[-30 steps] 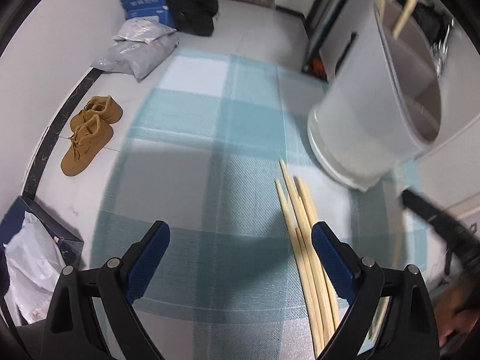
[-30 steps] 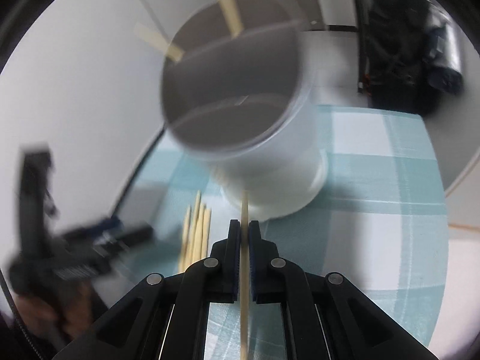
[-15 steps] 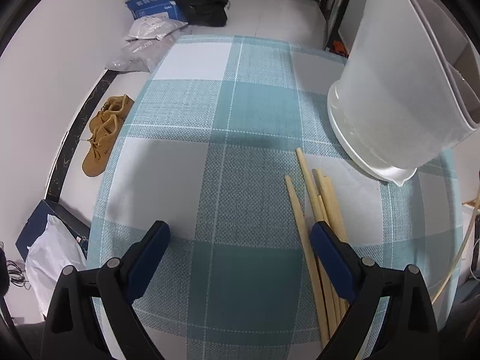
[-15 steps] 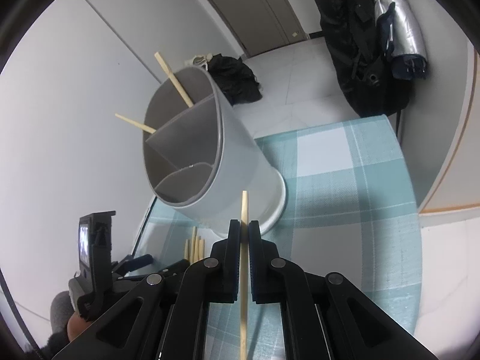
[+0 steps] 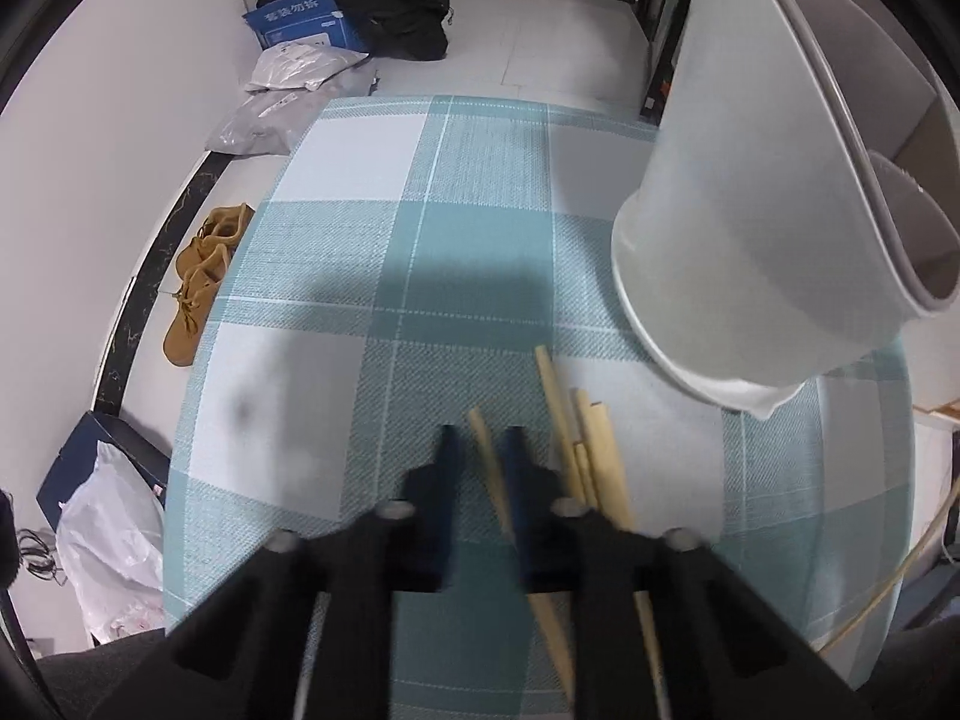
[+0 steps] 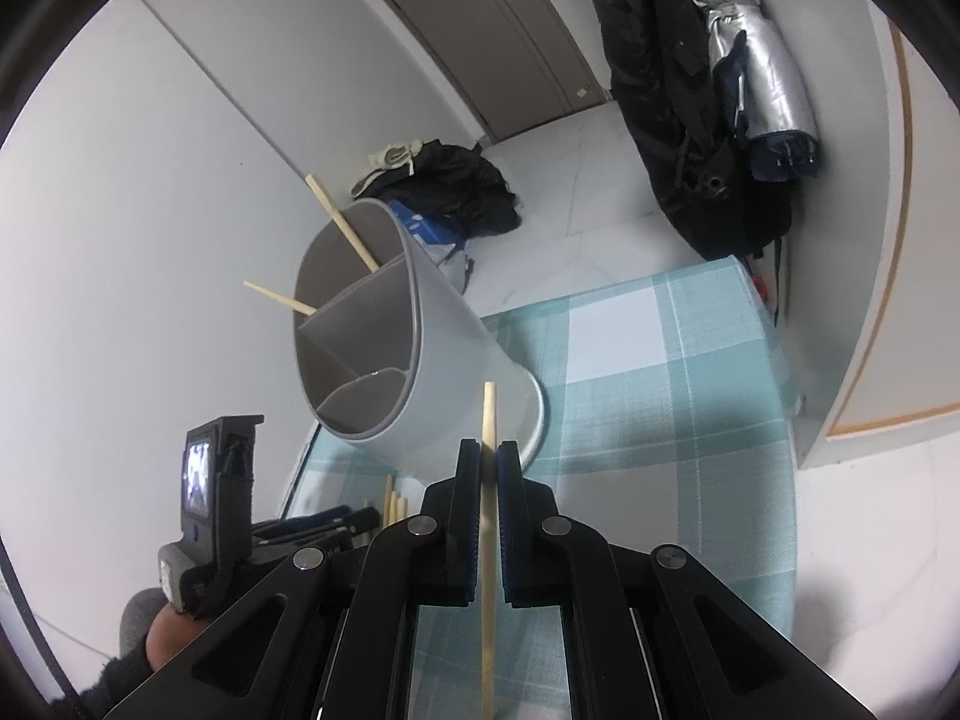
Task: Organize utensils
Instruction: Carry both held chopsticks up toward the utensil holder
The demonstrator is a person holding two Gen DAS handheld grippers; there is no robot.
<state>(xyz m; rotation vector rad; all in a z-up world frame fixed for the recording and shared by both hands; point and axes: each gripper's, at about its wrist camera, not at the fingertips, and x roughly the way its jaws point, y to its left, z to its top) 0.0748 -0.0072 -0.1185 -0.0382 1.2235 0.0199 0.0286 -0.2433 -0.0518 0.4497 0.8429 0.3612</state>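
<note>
Two chopsticks already standing in holder. Right gripper fingers clamping third. Left gripper fingers just closing around stick; pile waiting on tabletop.

The tablecloth is a teal, white and grey check. The utensil holder is pale grey outside, darker grey within. The chopsticks are pale wood. The shoes are tan, possibly suede. Gripper pads are blue on black.
</note>
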